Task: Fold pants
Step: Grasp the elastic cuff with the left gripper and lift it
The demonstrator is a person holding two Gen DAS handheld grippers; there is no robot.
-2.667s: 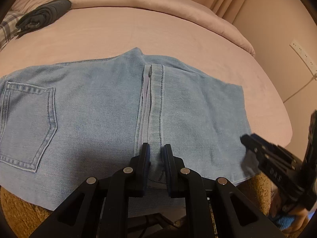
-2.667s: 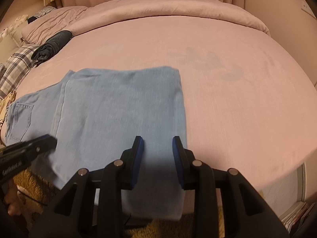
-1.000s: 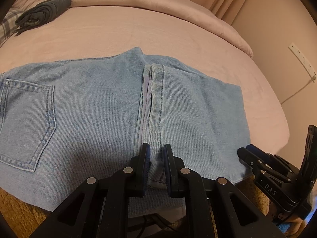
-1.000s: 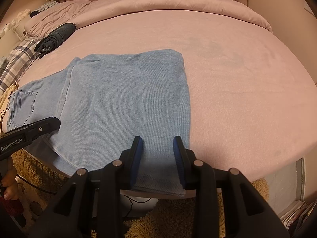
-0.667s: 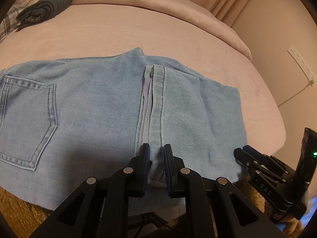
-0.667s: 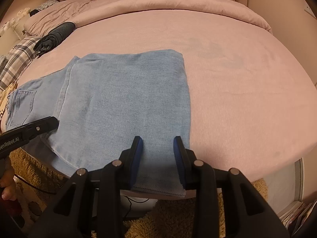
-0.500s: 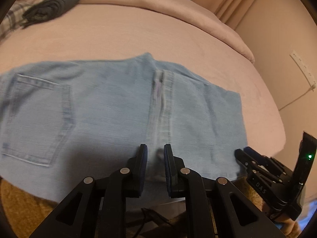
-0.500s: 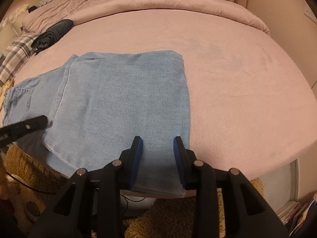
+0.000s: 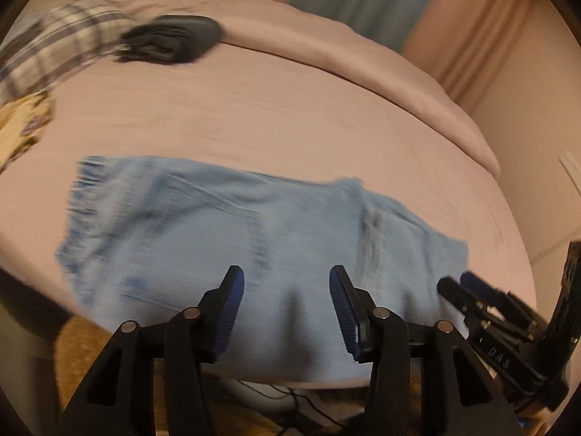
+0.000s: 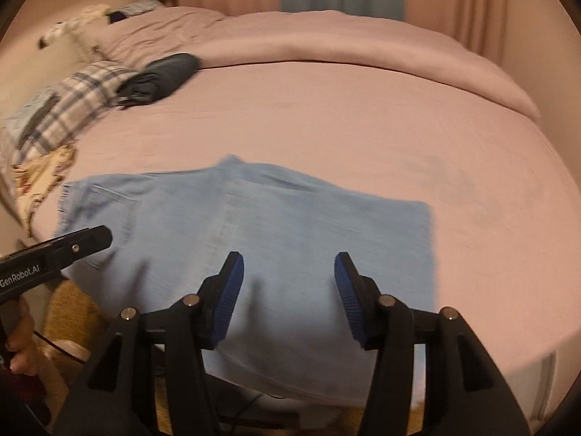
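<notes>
Light blue jeans (image 9: 232, 232) lie flat and folded on the pink bed, near its front edge; they also show in the right wrist view (image 10: 290, 232). My left gripper (image 9: 287, 309) is open and empty, above the jeans' near edge. My right gripper (image 10: 288, 290) is open and empty, over the near right part of the jeans. The right gripper shows at the right edge of the left wrist view (image 9: 508, 330), and the left gripper at the left edge of the right wrist view (image 10: 54, 254). The left wrist view is blurred.
A rolled dark garment (image 10: 163, 76) and a plaid cloth (image 10: 72, 101) lie at the bed's far left. The pink bed (image 10: 363, 109) has a folded duvet at the back. Brown carpet (image 9: 83, 345) and cables lie below the front edge. Curtains hang behind.
Both grippers have opened and let go of the jeans' near edge. Both have pulled back and up, so more of the bed shows. The jeans stay flat.
</notes>
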